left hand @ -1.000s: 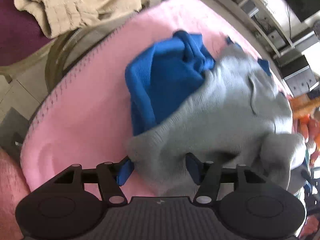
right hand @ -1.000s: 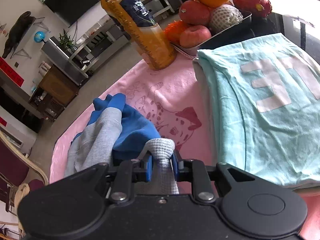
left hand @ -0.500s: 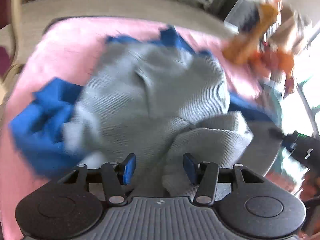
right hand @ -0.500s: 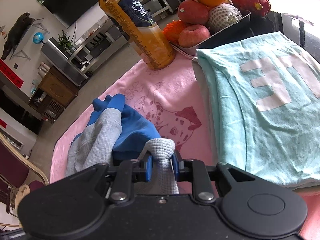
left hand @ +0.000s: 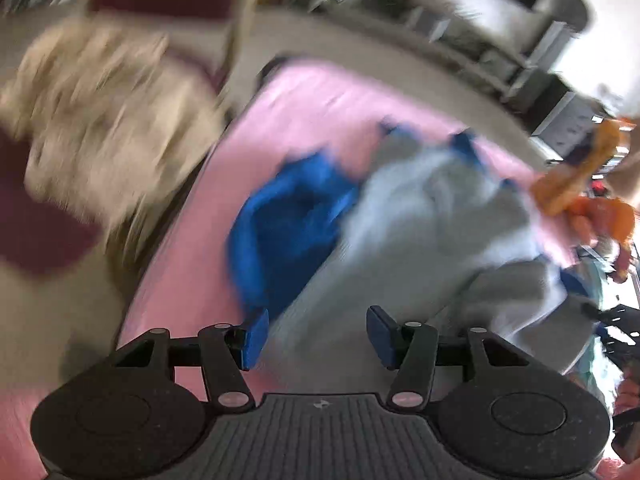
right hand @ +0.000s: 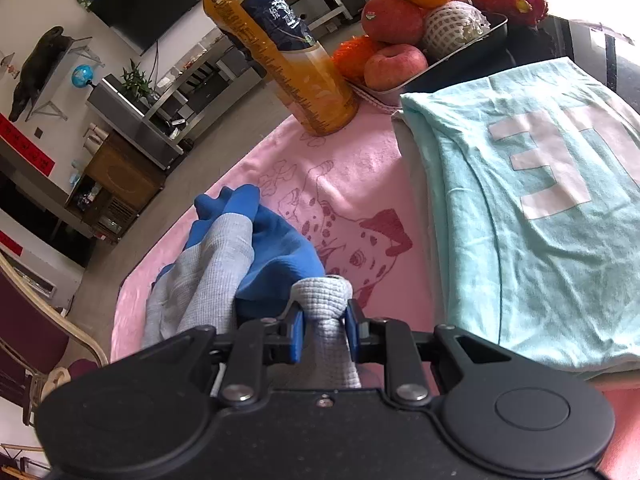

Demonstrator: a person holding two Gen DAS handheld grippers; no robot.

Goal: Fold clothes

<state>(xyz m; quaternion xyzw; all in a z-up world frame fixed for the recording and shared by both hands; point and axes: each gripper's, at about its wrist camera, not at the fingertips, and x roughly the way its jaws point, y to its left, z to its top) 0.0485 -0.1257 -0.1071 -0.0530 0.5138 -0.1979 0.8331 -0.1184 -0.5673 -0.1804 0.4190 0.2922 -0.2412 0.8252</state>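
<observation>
Right gripper (right hand: 323,330) pinches the grey-blue garment (right hand: 224,264); left gripper (left hand: 316,334), blurred, gapes over it, grip unclear.

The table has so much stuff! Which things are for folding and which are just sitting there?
For folding: grey and blue garment, pinched by the right gripper; left gripper, open; folded mint T-shirt.

Just sitting: juice bottle, fruit tray, pink blanket.
</observation>
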